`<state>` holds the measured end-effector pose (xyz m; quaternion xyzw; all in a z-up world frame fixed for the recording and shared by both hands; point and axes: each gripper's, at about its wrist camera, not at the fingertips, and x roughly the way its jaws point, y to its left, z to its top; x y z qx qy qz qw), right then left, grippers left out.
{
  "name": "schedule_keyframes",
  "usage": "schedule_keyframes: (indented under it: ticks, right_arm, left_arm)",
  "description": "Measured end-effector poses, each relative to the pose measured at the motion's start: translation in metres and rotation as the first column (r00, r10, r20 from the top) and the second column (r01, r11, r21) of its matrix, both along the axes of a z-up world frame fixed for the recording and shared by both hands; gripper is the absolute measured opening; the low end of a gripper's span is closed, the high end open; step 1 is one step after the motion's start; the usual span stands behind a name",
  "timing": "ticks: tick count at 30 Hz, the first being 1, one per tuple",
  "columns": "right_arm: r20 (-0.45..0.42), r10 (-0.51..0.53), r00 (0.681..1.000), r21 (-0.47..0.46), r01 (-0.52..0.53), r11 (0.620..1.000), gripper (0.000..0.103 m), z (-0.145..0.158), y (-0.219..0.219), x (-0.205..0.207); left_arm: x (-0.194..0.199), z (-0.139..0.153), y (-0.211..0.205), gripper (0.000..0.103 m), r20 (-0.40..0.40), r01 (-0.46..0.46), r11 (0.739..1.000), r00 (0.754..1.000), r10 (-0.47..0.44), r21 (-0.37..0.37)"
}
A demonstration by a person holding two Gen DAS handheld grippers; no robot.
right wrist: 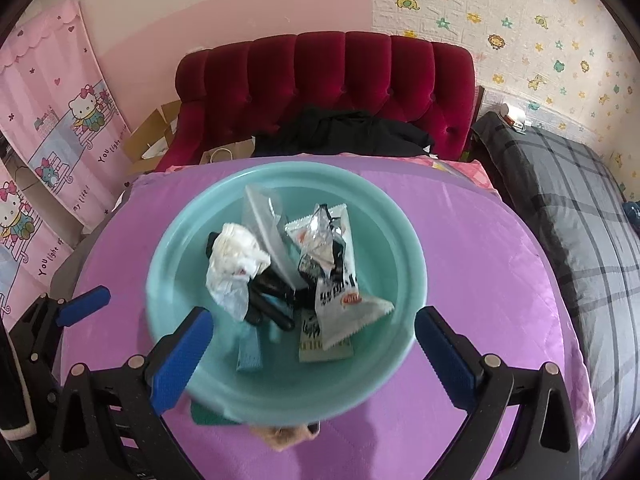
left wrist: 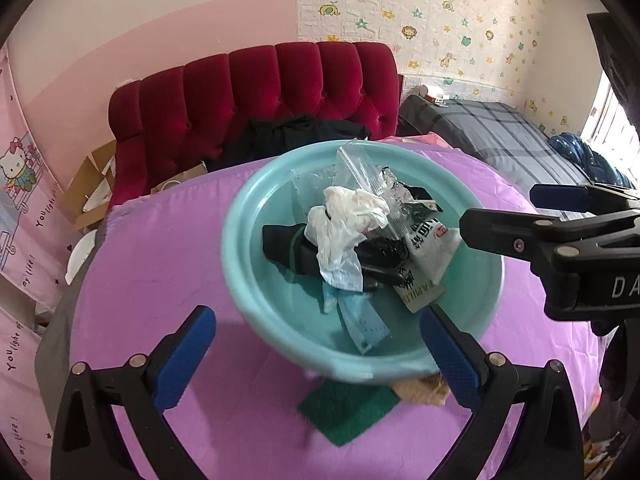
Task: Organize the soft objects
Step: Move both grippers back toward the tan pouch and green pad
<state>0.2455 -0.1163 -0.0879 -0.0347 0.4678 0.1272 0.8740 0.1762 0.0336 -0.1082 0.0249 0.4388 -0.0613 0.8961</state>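
A teal plastic basin [left wrist: 256, 216] [right wrist: 384, 240] stands on a purple cloth. It holds a crumpled white bag [left wrist: 340, 232] [right wrist: 232, 264], snack packets [left wrist: 428, 252] [right wrist: 344, 308], a clear zip bag [left wrist: 356, 164], a black item and a light blue strip [left wrist: 364, 324]. A green cloth [left wrist: 344, 408] and a beige soft thing [left wrist: 420, 390] [right wrist: 284, 436] lie partly under the basin's near edge. My left gripper [left wrist: 316, 356] is open and empty at the near rim. My right gripper [right wrist: 314, 354] is open and empty over the near part; it shows at right in the left wrist view [left wrist: 532, 216].
The purple cloth [left wrist: 160, 264] [right wrist: 480, 264] covers a round table. Behind it is a red tufted sofa [left wrist: 256, 92] [right wrist: 328, 76] with dark clothes on it. A bed with a grey plaid blanket [right wrist: 580, 232] is at right. Cardboard boxes [left wrist: 92, 184] are at left.
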Motion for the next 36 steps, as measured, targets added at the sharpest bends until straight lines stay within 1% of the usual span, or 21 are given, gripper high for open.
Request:
schedule_keyframes:
  ticks: [7,12,16,23,30,32,36]
  right_arm:
    - [0.008,-0.004,1.000,0.005,0.004,1.000,0.103,0.006,-0.007,-0.033]
    - [0.000,-0.015,1.000,0.013,0.015,1.000,0.103,0.001,-0.012,-0.054]
    - [0.000,-0.022,1.000,0.014,0.022,1.000,0.103,-0.004,-0.014,-0.069]
    - [-0.005,-0.034,0.999,0.013,0.034,0.999,0.103,-0.023,-0.017,-0.094]
    - [-0.008,-0.035,0.999,0.005,0.035,0.999,0.103,-0.046,-0.018,-0.112]
    - [-0.005,-0.030,1.000,0.001,0.030,1.000,0.103,-0.051,-0.016,-0.116]
    - [-0.015,-0.023,1.000,0.001,0.023,1.000,0.103,-0.063,-0.014,-0.118]
  left_arm:
    - [-0.032,0.006,0.004,0.103,0.016,0.002,1.000,1.000,-0.003,0.017]
    - [-0.051,0.004,0.005,0.103,0.026,0.002,1.000,1.000,-0.003,0.030]
    - [-0.063,-0.003,0.007,0.103,0.018,0.000,1.000,1.000,0.000,0.027]
    - [-0.086,-0.023,0.009,0.103,0.021,-0.008,1.000,1.000,0.007,0.026]
    - [-0.098,-0.045,0.013,0.103,0.010,-0.017,1.000,1.000,0.016,0.023]
    - [-0.100,-0.051,0.015,0.103,-0.003,-0.017,1.000,1.000,0.018,0.009]
    - [-0.102,-0.059,0.015,0.103,-0.007,-0.014,1.000,1.000,0.014,0.007]
